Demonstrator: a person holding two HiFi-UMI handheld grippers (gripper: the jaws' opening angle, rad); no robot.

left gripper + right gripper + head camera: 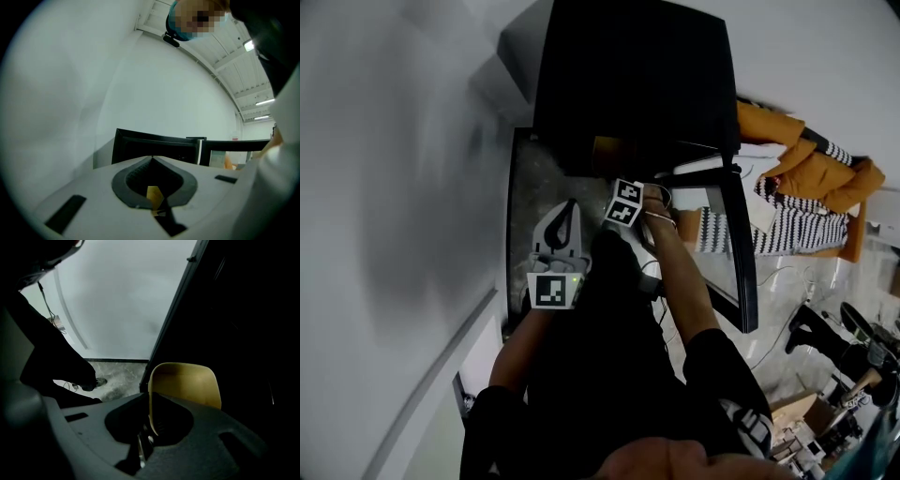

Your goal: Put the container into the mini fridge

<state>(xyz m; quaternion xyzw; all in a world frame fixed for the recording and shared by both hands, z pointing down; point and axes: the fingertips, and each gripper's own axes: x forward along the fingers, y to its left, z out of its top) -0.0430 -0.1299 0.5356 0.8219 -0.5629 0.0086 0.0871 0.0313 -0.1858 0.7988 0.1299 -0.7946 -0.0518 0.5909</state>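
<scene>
The black mini fridge (637, 75) stands on the floor with its glass door (741, 253) swung open to the right. My right gripper (150, 397) points steeply down at the fridge's open front. It is shut on the rim of a yellow container (187, 385), which hangs before the dark interior. In the head view only a sliver of the container (605, 145) shows beyond the right gripper (617, 173). My left gripper (569, 204) is held level to the left of the fridge, shut and holding nothing. From the left gripper (151, 159) I see the fridge (154, 147) ahead.
A white wall (403, 187) runs along the left, close to the fridge. Grey stone floor (530, 187) lies between them. Orange and striped fabric (806, 178) lies to the right of the door. Cluttered boxes and gear (844, 384) sit at the lower right.
</scene>
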